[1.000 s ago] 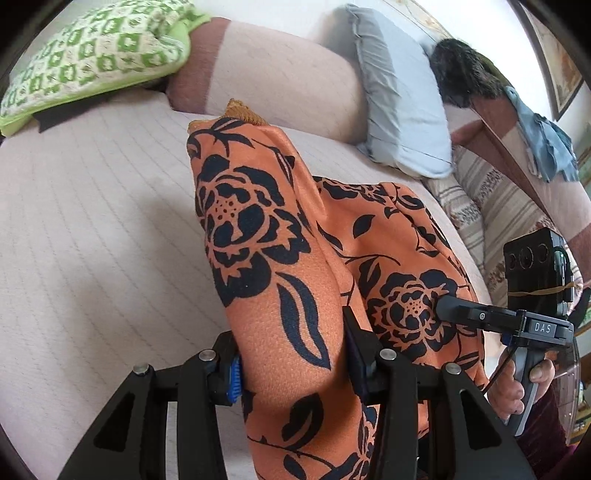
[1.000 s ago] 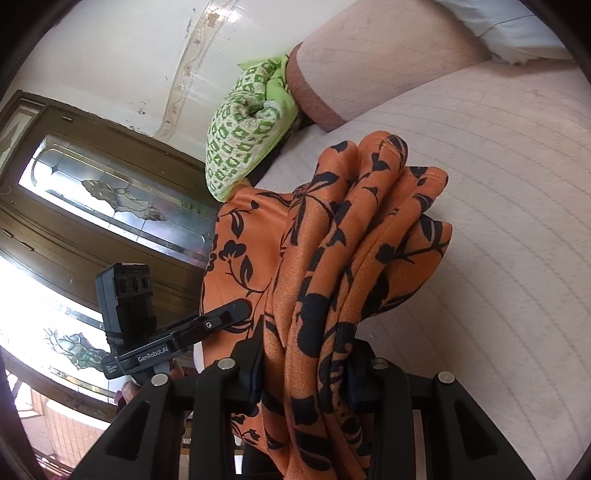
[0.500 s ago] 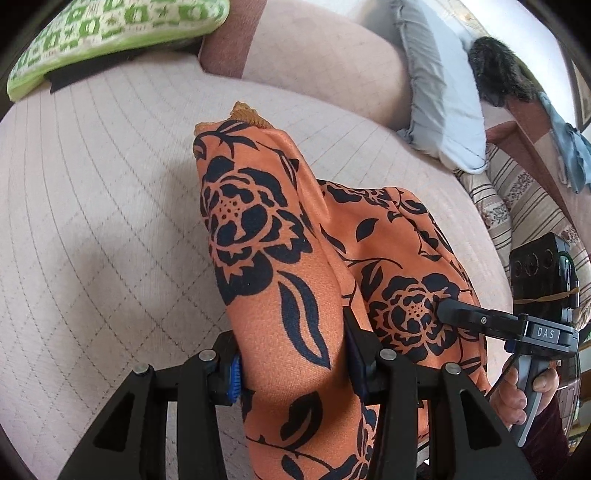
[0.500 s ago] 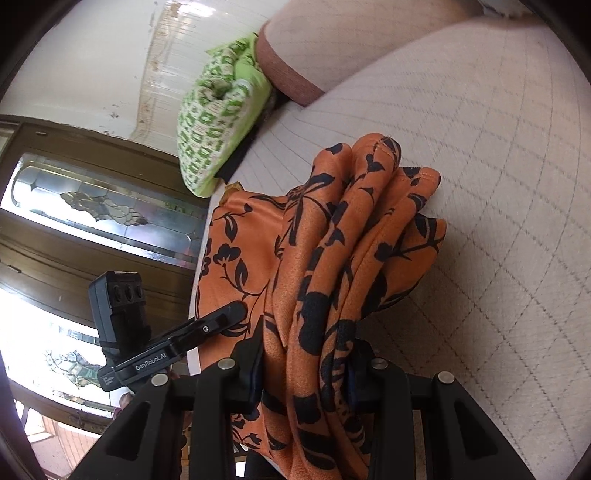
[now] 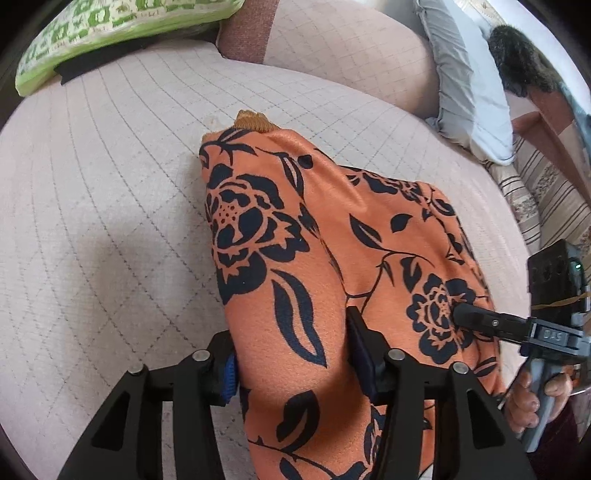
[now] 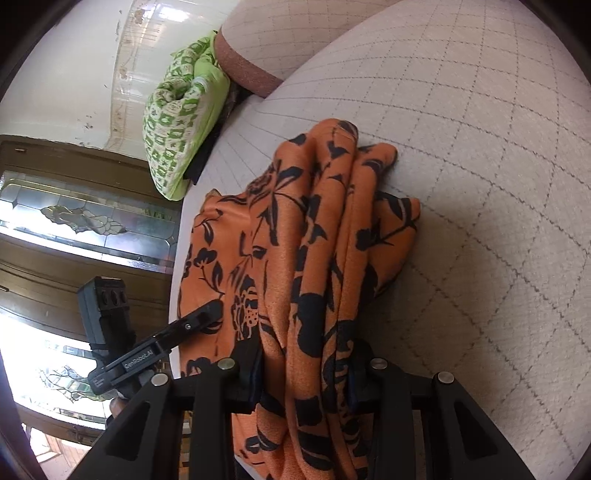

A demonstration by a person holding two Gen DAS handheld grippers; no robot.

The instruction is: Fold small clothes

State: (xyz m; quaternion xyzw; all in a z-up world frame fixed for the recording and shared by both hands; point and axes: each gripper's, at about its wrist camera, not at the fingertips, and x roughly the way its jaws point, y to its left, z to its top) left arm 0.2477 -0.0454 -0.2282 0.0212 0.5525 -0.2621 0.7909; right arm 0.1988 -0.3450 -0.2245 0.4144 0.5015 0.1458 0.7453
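Observation:
An orange garment (image 5: 295,240) with black flowers lies bunched on the quilted beige sofa seat (image 5: 110,184). My left gripper (image 5: 293,363) has one end of it between its pads. The jaws are opening, and the fabric still fills the gap and touches both pads. My right gripper (image 6: 306,373) is shut on a gathered bundle of the same garment (image 6: 314,240), whose far folds rest on the seat (image 6: 480,147). Each gripper shows in the other's view: the right one (image 5: 480,321) with a hand (image 5: 524,402) on its handle, and the left one (image 6: 199,317) at the fabric's edge.
A green patterned cushion (image 5: 110,33) (image 6: 177,129) lies at the seat's far end against the backrest. A grey pillow (image 5: 465,92), a dark furry thing (image 5: 521,59) and striped fabric (image 5: 546,199) sit to the right. A glass-panelled door (image 6: 74,221) stands beyond the seat's edge.
Both grippers have come down toward the seat with the garment, and its far folds now rest on the cushion. The left jaws stand slightly wider.

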